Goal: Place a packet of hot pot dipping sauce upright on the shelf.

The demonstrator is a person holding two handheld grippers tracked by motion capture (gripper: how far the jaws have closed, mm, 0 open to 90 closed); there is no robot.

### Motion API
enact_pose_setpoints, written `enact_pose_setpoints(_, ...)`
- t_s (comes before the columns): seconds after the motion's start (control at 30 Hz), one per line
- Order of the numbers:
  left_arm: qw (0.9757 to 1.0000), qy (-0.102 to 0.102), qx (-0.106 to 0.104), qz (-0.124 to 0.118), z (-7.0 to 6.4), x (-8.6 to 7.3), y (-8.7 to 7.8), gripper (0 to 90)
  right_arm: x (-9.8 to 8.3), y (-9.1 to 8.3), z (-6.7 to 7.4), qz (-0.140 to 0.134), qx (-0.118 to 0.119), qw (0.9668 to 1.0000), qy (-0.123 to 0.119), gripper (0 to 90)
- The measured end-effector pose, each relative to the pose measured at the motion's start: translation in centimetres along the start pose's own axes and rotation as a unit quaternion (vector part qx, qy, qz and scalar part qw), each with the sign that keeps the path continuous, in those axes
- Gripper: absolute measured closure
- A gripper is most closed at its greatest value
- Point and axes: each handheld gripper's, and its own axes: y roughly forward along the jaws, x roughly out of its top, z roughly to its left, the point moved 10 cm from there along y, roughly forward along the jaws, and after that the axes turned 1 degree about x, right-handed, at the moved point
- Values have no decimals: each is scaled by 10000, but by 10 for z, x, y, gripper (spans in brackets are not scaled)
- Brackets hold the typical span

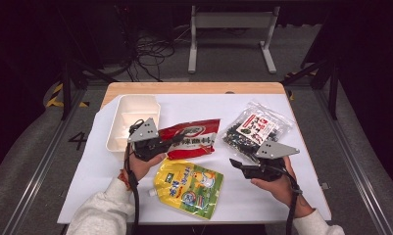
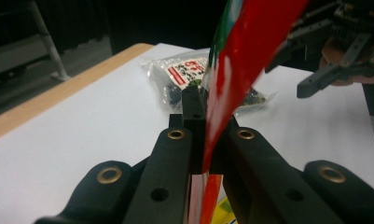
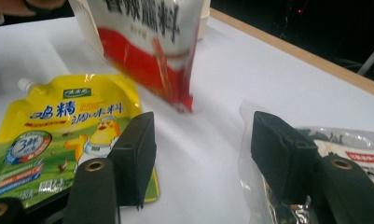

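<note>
Nearest the person, a yellow spout pouch (image 1: 189,188) lies flat on the bench (image 1: 86,181). Just beyond that pouch, the left hand-held gripper (image 1: 172,141) is clamped on the edge of the red packet (image 1: 191,138), lifted and hanging on edge. To the pouch's right, the right hand-held gripper (image 1: 234,163) stands open, nothing between its jaws, pointing toward the pouch. Beyond it lies a clear bag of dark pieces (image 1: 255,129). The white tray (image 1: 133,120) sits beyond the pouch's left. Judging by this, carry the packet level and slowly toward the tray, keeping the pinch deep. Both hands grip from below, wrists low.
</note>
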Motion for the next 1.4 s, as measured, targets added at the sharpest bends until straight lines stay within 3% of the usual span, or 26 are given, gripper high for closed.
enact_pose_setpoints(0.2, 9989, 132, 350, -289, 22, 25, -33, 900, -11, 1, -3, 85, 66, 9998, 190, 373)
enact_pose_setpoints(0.4, 9954, 361, 859, -241, 63, 46, -68, 900, -17, -5, -4, 102, 17, 9996, 267, 356)
enact_pose_setpoints(0.57, 9930, 391, 1086, -262, 93, 52, -85, 900, -23, -9, -3, 156, 25, 9991, 381, 344)
enact_pose_setpoints(0.8, 9909, 330, 1307, -21, 126, 45, -86, 900, -34, -11, 2, 286, 32, 9987, 411, 334)
enact_pose_setpoints(1.0, 9874, 316, 1532, 231, 152, 38, -82, 900, -46, -12, 7, 470, 6, 9981, 387, 323)
enact_pose_setpoints(1.4, 9864, 148, 1589, 383, 191, 19, -69, 900, -62, -26, 8, 492, -174, 9969, 597, 317)
